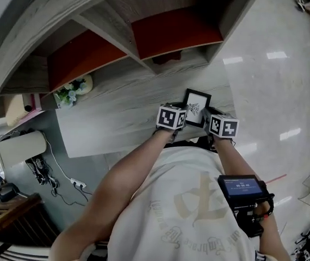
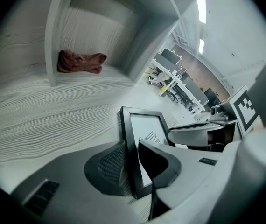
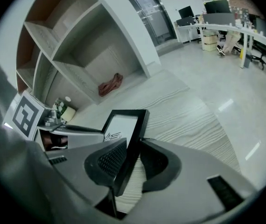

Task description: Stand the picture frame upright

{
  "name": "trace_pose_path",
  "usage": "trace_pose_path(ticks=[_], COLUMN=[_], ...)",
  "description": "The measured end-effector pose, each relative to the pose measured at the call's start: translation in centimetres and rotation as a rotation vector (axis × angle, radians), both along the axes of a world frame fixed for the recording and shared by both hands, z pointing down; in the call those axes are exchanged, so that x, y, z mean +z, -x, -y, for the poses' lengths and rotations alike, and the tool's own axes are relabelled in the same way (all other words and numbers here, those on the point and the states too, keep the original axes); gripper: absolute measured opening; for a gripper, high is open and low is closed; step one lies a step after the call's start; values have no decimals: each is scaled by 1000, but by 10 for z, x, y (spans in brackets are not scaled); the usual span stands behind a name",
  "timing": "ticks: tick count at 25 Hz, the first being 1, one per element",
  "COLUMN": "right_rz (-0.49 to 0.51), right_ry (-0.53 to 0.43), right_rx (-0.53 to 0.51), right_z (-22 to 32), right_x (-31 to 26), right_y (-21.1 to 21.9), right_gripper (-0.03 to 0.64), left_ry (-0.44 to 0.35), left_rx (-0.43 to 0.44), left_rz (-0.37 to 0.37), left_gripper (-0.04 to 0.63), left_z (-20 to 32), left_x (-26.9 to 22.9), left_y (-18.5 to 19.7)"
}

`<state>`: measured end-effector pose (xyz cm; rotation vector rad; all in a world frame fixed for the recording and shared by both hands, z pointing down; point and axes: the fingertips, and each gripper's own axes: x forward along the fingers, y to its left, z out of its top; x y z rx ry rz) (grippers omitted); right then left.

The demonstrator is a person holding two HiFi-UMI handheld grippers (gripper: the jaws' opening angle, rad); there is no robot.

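Jaws of left gripper (image 2: pixel 130 153) and right gripper (image 3: pixel 130 151) clamp picture frame (image 1: pixel 197 106) edges.
Likely light, rigid, fragile front; hold the edges.

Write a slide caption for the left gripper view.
Left gripper closed on the side edge of a black picture frame over a pale wood-grain desk, reddish cloth shelved behind.

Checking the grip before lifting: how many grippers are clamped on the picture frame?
2. The left gripper clamps the picture frame by its left edge; the right gripper clamps its right edge. Neither grip is hidden.
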<state>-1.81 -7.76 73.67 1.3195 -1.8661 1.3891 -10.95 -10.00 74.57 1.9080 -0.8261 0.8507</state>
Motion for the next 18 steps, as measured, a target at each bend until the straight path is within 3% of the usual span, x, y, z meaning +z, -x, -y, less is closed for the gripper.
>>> trace_pose_path(ticks=[18], right_rz=[-6], right_ry=[-135], right_rx=[-133], right_z=[-3], right_x=[-31], right_y=[7], right_gripper=[83], left_ry=[-97], left_rx=[-36], left_rz=[-13], left_gripper=[84], left_z=[-15], left_x=[-29], left_y=[9])
